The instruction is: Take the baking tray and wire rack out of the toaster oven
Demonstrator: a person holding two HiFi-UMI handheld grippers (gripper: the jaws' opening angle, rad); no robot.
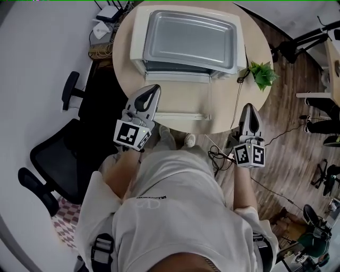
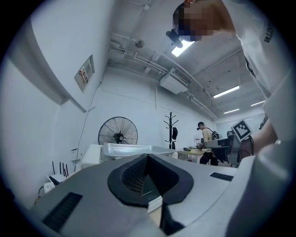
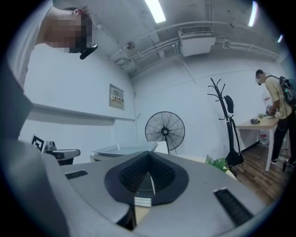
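A white toaster oven (image 1: 139,40) stands at the back of the round table (image 1: 226,114), with the grey baking tray (image 1: 188,38) lying on top of it. Its glass door (image 1: 180,98) hangs open toward me, handle (image 1: 180,116) near the table's front edge. I cannot make out the wire rack. My left gripper (image 1: 153,90) hovers shut and empty over the door's left front corner. Off the table's right edge, my right gripper (image 1: 248,110) is also shut and empty. In the left gripper view the shut jaws (image 2: 149,161) face the tray (image 2: 125,148); the right gripper's jaws (image 3: 149,161) do too (image 3: 122,149).
A small potted plant (image 1: 262,74) sits at the table's right edge beside a cable. A black office chair (image 1: 56,156) stands to my left, and a router (image 1: 109,13) lies behind the table. Cables trail over the wooden floor (image 1: 287,154). A person (image 3: 277,111) works at a far desk.
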